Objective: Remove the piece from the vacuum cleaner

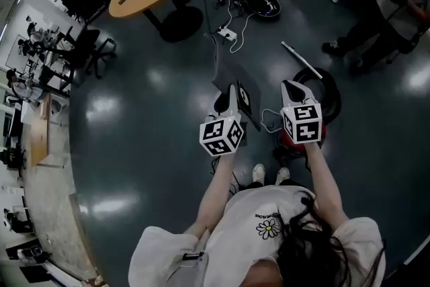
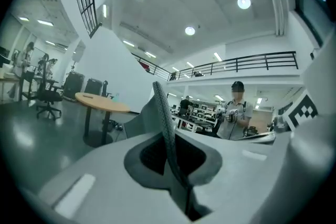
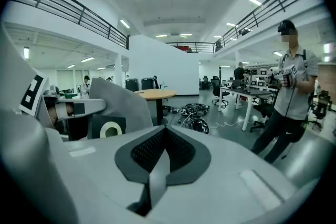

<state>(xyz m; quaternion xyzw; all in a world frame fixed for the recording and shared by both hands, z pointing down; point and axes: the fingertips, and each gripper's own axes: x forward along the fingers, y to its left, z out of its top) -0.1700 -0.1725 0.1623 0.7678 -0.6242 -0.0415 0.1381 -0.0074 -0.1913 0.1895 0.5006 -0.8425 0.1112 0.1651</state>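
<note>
1. Closest in, the left gripper [image 1: 227,92] and right gripper [image 1: 290,87] point out across the room, each with its jaws pressed together on nothing.
2. The red vacuum cleaner [image 1: 322,136] sits on the floor under the right gripper, by the person's feet, with its black hose [image 1: 332,99] coiled alongside.
3. Removal looks not yet begun. The next move calls for lowering a gripper and parting its jaws. I cannot pick out the piece itself.
</note>
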